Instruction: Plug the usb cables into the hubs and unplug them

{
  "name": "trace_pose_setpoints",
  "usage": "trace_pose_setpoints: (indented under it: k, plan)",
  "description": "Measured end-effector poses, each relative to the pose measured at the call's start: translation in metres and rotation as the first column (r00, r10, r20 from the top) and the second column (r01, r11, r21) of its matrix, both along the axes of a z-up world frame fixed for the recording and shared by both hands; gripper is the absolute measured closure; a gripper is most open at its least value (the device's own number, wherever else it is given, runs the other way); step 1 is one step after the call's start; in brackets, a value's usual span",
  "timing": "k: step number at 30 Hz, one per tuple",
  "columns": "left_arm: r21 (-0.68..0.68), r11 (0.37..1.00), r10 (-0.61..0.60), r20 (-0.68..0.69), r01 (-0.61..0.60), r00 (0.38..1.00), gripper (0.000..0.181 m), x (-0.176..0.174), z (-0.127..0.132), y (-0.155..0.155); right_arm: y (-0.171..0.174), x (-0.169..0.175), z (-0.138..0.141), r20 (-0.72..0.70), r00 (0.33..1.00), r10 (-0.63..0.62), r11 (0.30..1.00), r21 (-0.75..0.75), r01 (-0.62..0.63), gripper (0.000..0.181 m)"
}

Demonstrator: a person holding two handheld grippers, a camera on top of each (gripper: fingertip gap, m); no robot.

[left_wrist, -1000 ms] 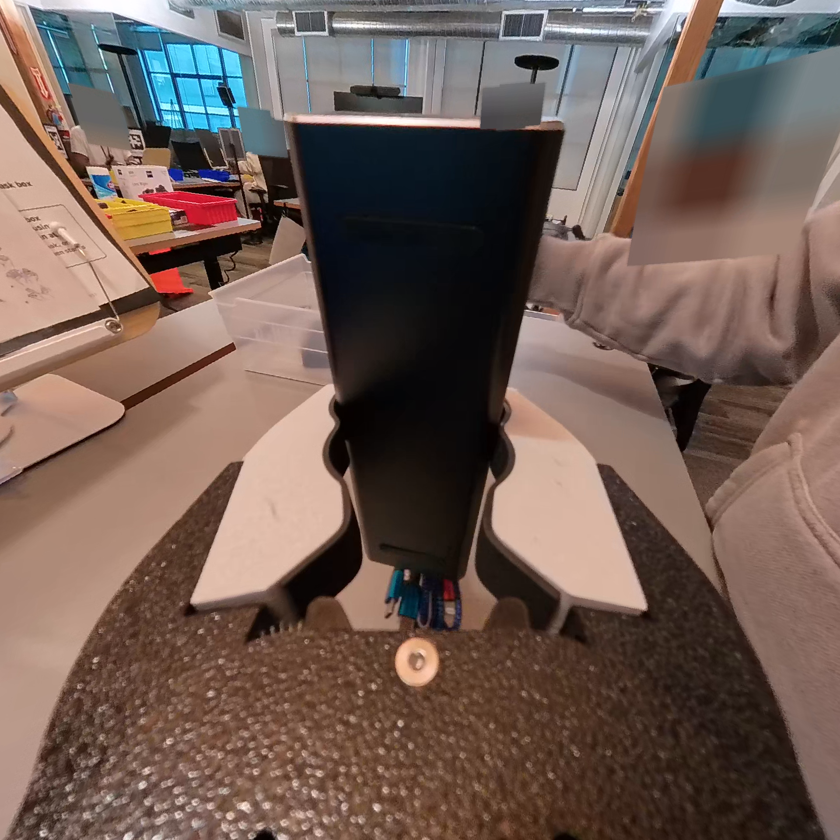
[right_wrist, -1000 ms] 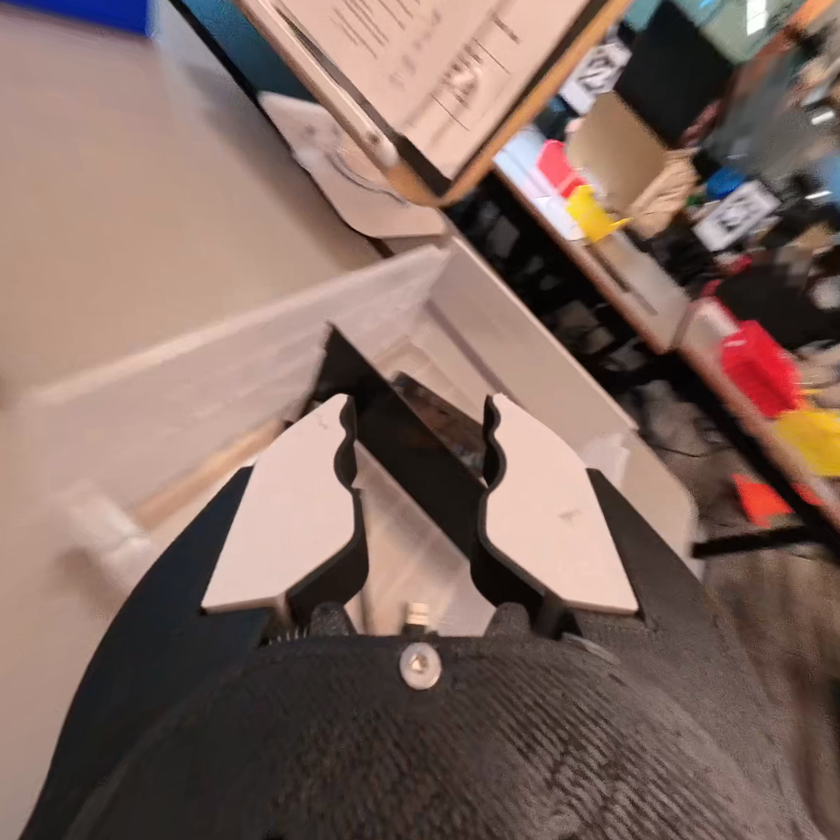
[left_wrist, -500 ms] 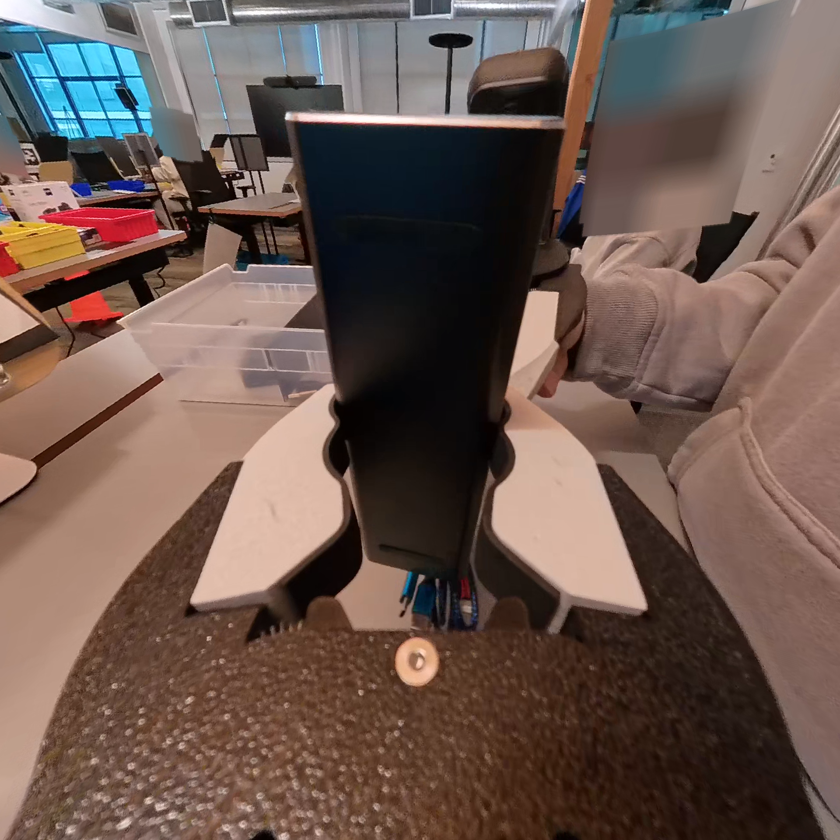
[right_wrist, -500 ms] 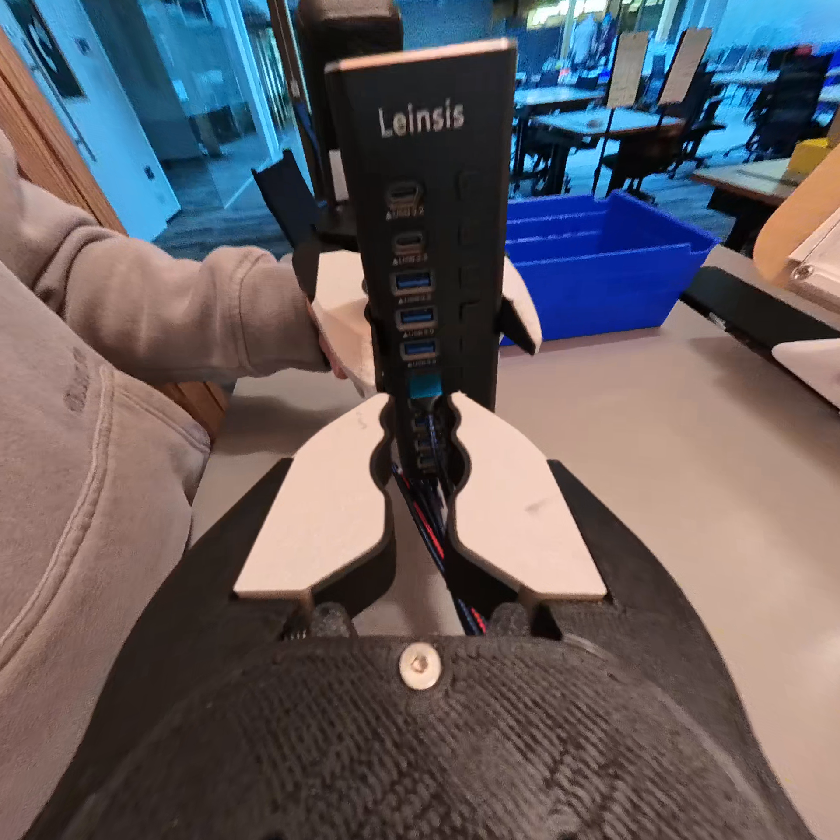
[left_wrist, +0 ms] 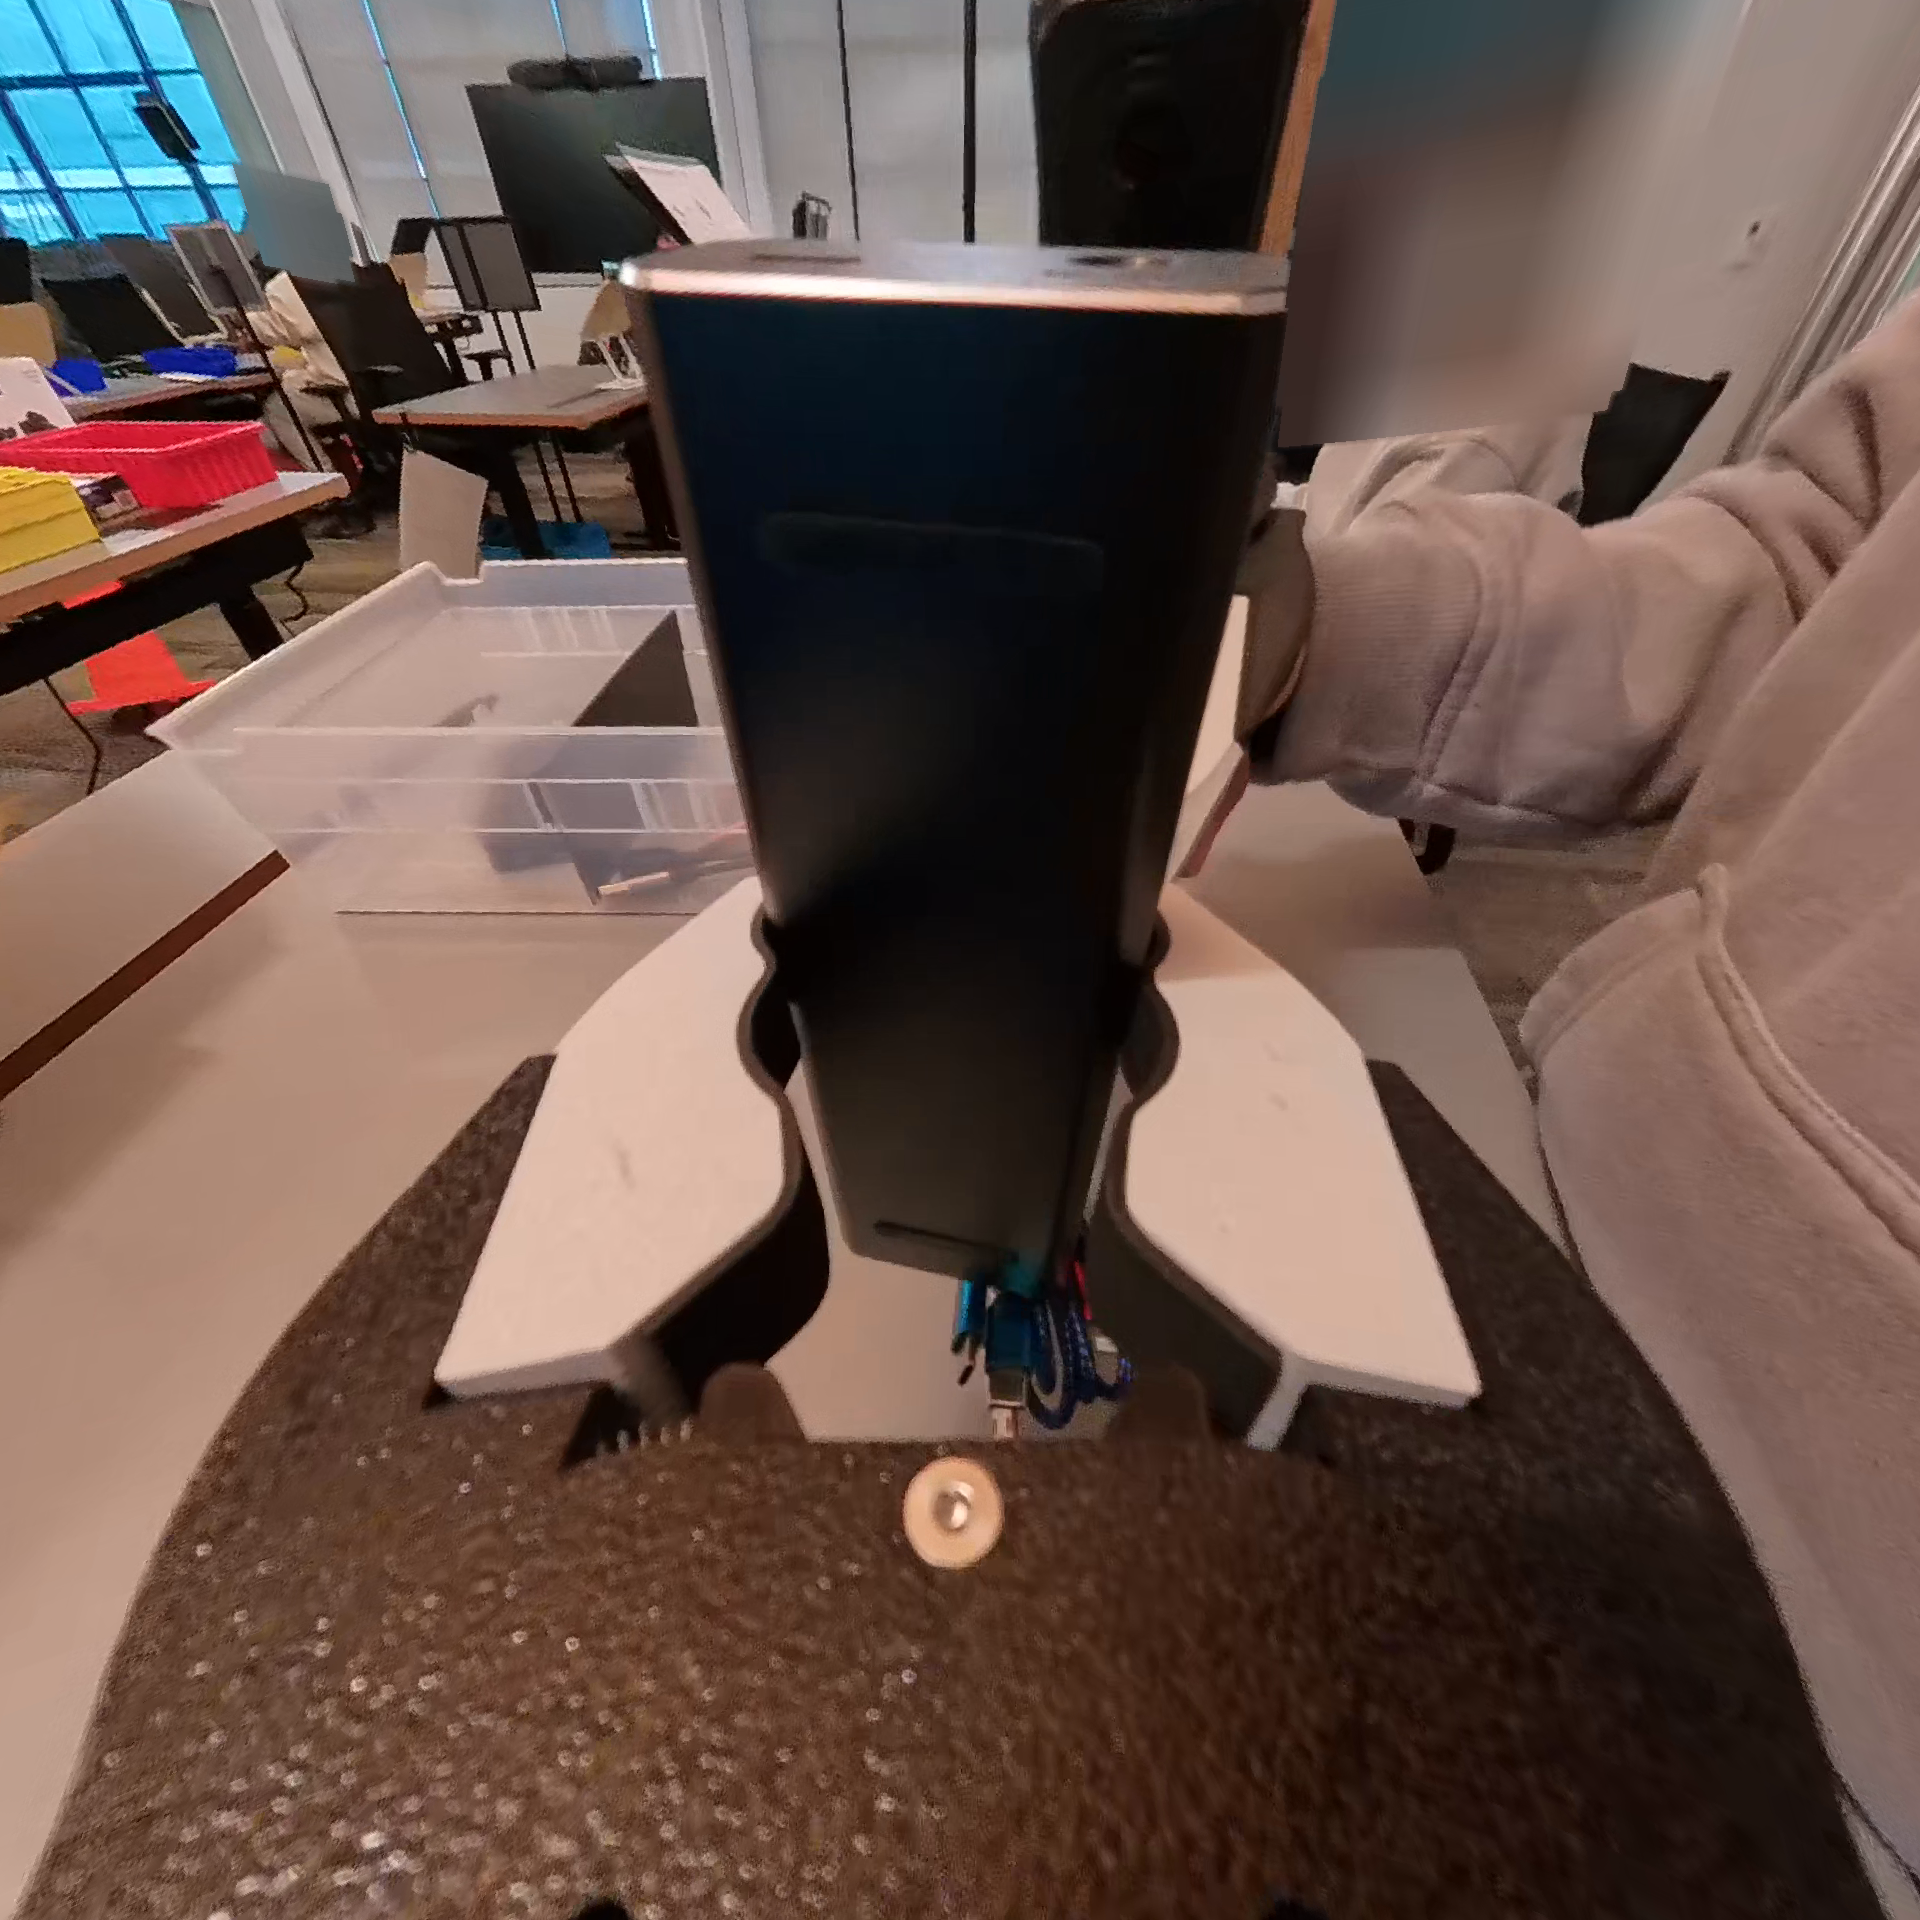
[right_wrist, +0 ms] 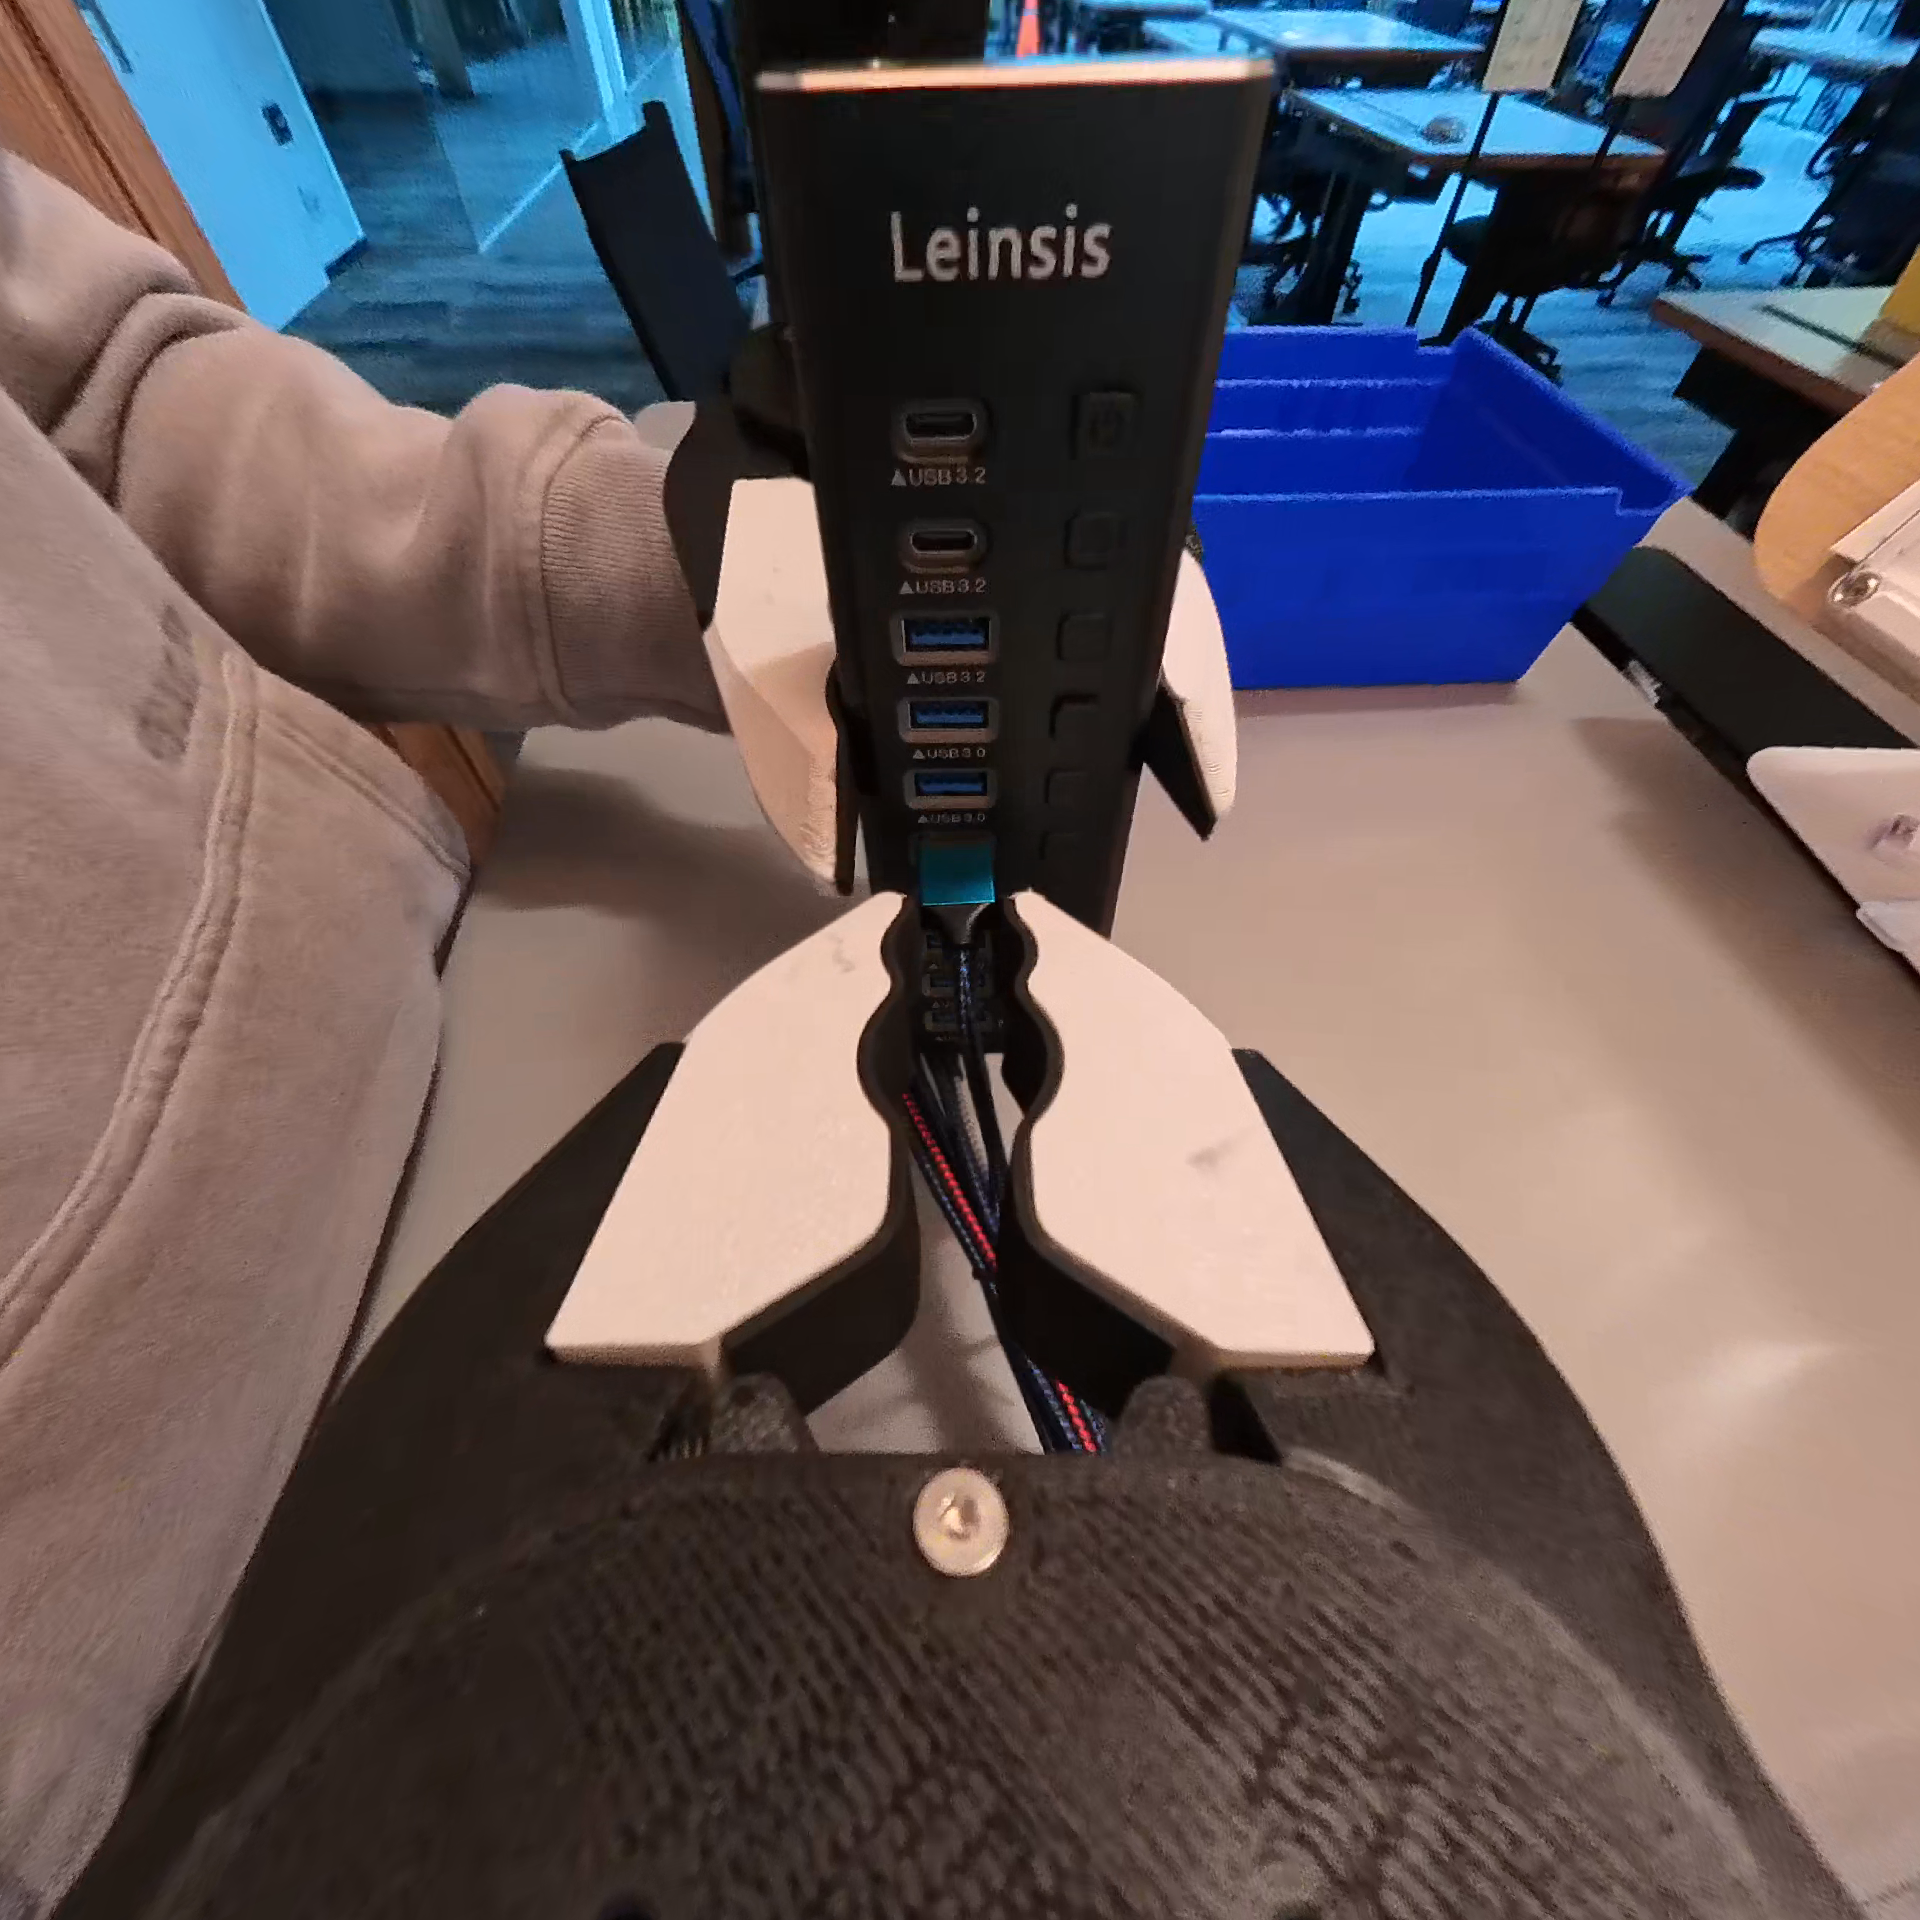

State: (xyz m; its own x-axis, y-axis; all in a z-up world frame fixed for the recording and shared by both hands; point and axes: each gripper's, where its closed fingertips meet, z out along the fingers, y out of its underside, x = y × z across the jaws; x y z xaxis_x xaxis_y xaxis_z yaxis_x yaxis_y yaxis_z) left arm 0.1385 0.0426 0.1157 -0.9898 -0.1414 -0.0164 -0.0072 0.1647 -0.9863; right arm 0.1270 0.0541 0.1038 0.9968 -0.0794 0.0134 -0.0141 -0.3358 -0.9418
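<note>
A black USB hub (left_wrist: 956, 623) stands upright between my left gripper's (left_wrist: 956, 925) fingers, its plain back toward that camera. My left gripper is shut on its lower part. In the right wrist view the hub's port side (right_wrist: 1143, 260) faces me, with the left gripper's white fingers (right_wrist: 779, 727) clamped on both sides. A teal USB plug (right_wrist: 956, 873) sits in a lower port. Braided blue and red cables (right_wrist: 956, 1174) hang from it and run between my right gripper's (right_wrist: 961, 909) fingers, which are shut on the cable just below the plug. Cable ends also show under the hub (left_wrist: 1039, 1340).
A clear plastic bin (left_wrist: 447, 748) stands on the grey table (right_wrist: 1455, 1039) behind the hub. A blue bin (right_wrist: 1403, 520) is at the far side. A person's beige sleeve (left_wrist: 1507, 644) reaches in beside the hub. A wooden board on a stand (right_wrist: 1849, 488) is at the right.
My right gripper swung from above the clear bin, open, to the hub's port side, then moved closer and closed around the cable under the teal plug. My left gripper kept hold of the hub.
</note>
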Motion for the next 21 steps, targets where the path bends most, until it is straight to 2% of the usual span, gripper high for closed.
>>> trace_pose_setpoints:
  k: [5, 16, 19, 21]
  plan:
    - [0.074, 0.997, -0.005, 0.042, 0.002, 0.999, 0.119, -0.005, -0.004, -0.01, -0.013, -0.005, -0.003, 0.03, 1.0, 0.009, 0.996, -0.084, -0.007, 0.168]
    - [0.071, 0.997, 0.031, 0.048, -0.035, 0.998, 0.119, 0.001, 0.005, -0.014, -0.02, 0.0, 0.01, 0.077, 0.994, -0.074, 0.991, -0.102, 0.082, 0.168]
    - [0.153, 0.987, 0.037, 0.079, -0.049, 0.996, 0.119, 0.003, -0.006, -0.012, -0.018, 0.003, -0.001, 0.163, 0.983, -0.082, 0.973, -0.198, 0.114, 0.168]
    - [0.124, 0.992, 0.028, 0.054, -0.035, 0.998, 0.119, 0.0, -0.005, -0.011, -0.018, 0.0, -0.003, 0.13, 0.99, -0.059, 0.977, -0.196, 0.084, 0.168]
